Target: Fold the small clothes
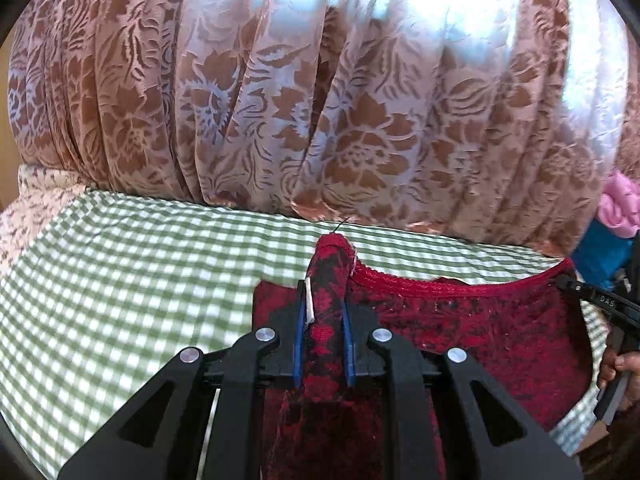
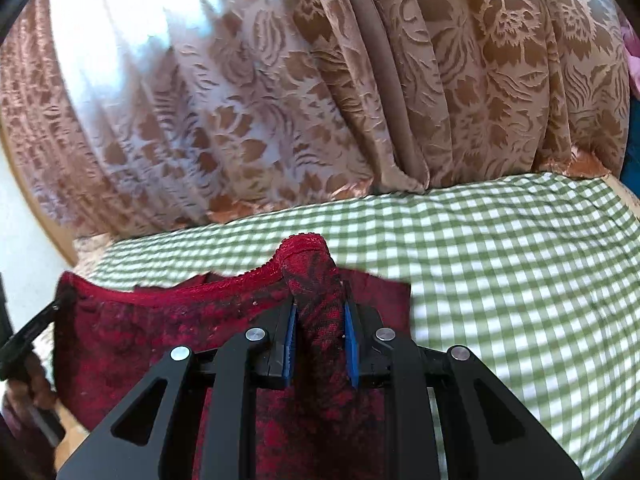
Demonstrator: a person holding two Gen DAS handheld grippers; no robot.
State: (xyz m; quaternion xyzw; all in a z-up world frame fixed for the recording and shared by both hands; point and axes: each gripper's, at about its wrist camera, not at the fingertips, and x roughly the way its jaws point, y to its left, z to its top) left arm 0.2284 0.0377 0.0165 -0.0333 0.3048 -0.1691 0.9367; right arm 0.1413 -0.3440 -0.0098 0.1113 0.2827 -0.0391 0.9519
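A small red and black patterned garment is stretched over the green checked cloth. My left gripper is shut on the garment's left corner, a bunched fold with a white tag between the blue pads. My right gripper is shut on the garment's right corner, also bunched between its blue pads. The garment spans between both grippers, its scalloped red edge facing away. The right gripper shows at the right edge of the left wrist view.
A pink-brown floral curtain hangs right behind the checked surface, also in the right wrist view. Pink and blue fabric lies at the far right. A wooden edge borders the checked cloth.
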